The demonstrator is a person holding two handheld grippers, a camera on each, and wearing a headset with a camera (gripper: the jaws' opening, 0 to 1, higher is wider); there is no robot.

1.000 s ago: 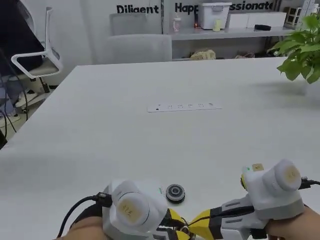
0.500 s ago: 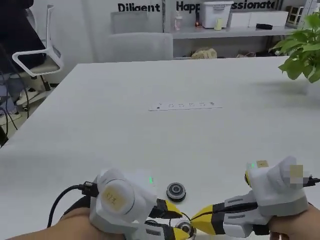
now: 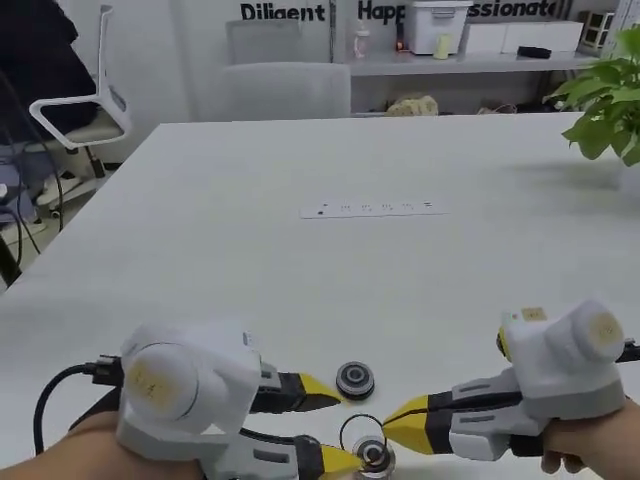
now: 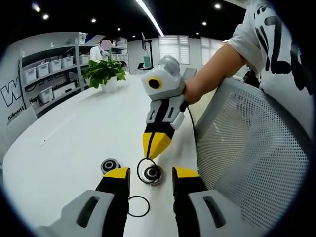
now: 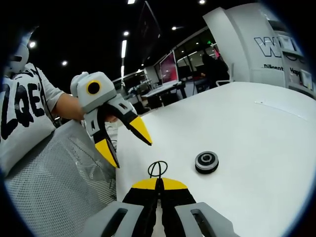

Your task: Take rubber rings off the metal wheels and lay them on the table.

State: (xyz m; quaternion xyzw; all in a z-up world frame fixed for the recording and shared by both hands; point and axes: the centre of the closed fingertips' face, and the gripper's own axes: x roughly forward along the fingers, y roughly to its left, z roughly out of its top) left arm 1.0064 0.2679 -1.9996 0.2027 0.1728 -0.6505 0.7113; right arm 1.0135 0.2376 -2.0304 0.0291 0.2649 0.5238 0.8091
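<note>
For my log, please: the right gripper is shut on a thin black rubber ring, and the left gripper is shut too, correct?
Not quite: the left gripper is open, as the right gripper view shows; the right gripper is shut on the thin black rubber ring.

in the head view, at lower middle, the left claw (image 3: 345, 428) is partly covering the near metal wheel (image 3: 377, 456), and the bottom edge is clipping the claw's body. in the right gripper view, the right claw (image 5: 158, 183) is covering the lower part of the rubber ring (image 5: 157, 168).

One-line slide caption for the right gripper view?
Right gripper pinching a rubber ring, open left gripper opposite, metal wheel beside.
</note>
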